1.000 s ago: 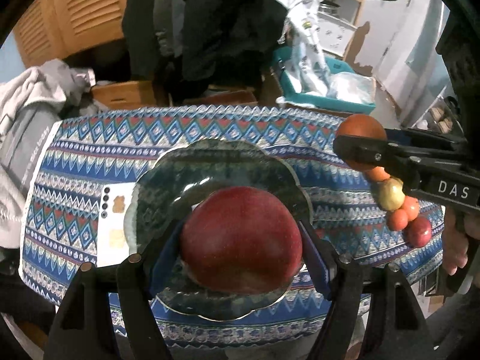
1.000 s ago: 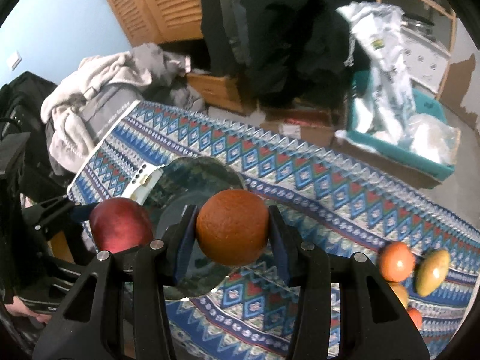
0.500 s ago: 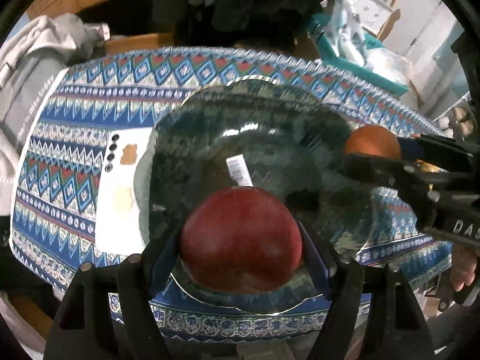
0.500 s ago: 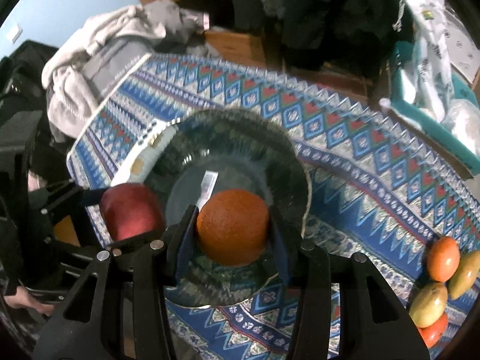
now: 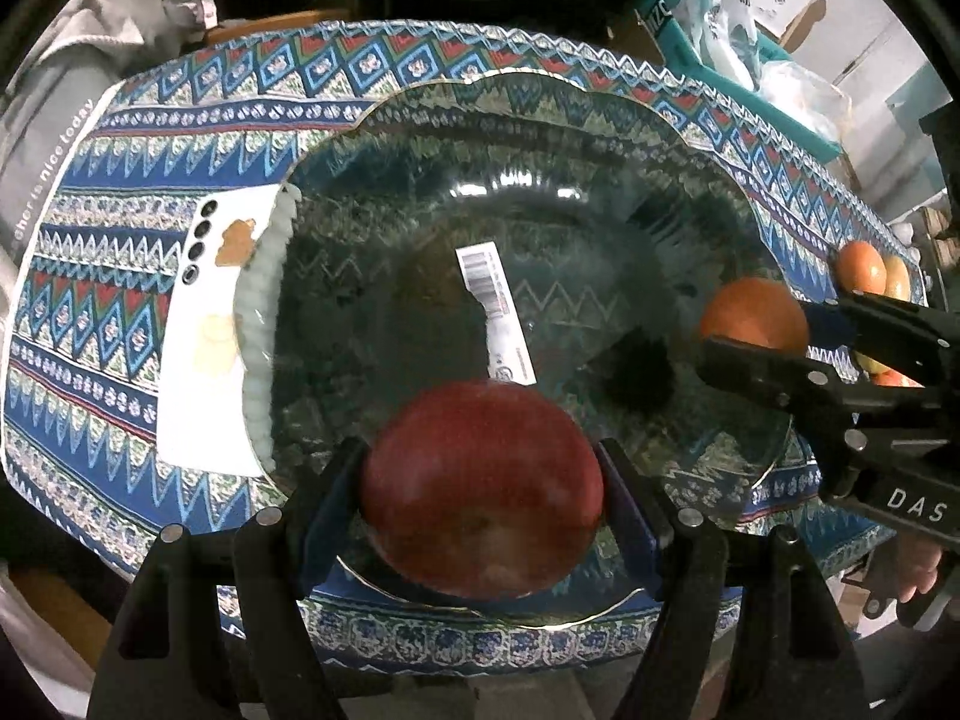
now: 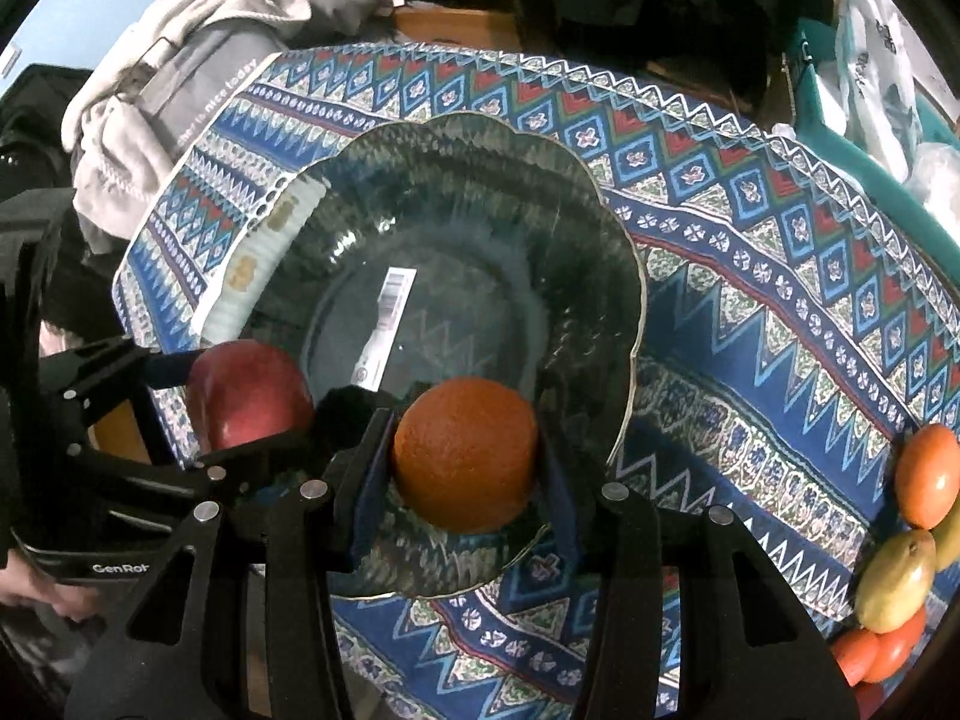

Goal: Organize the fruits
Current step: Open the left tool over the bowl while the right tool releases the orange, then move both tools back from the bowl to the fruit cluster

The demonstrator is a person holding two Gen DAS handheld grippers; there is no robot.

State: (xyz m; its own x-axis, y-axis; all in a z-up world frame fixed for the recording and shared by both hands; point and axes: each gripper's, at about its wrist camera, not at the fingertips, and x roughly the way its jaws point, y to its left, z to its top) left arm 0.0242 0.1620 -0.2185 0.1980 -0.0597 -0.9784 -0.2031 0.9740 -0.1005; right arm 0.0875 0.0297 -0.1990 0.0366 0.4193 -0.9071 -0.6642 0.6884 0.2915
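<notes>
Left claw [image 5: 480, 480] tight around red apple [image 5: 480, 486], right claw [image 6: 465, 456] around orange [image 6: 465, 450], both fruits' undersides hidden above glass bowl [image 6: 624, 276].

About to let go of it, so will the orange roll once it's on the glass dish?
Probably a little: the orange is round and the glass dish looks smooth. Its raised scalloped rim should likely stop it, though it may settle against the red apple.

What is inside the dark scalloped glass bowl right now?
Inside the dark scalloped glass bowl only a white barcode sticker shows at the bottom. The red apple and round orange remain gripped above it. The bowl floor under both fruits is hidden.
</notes>
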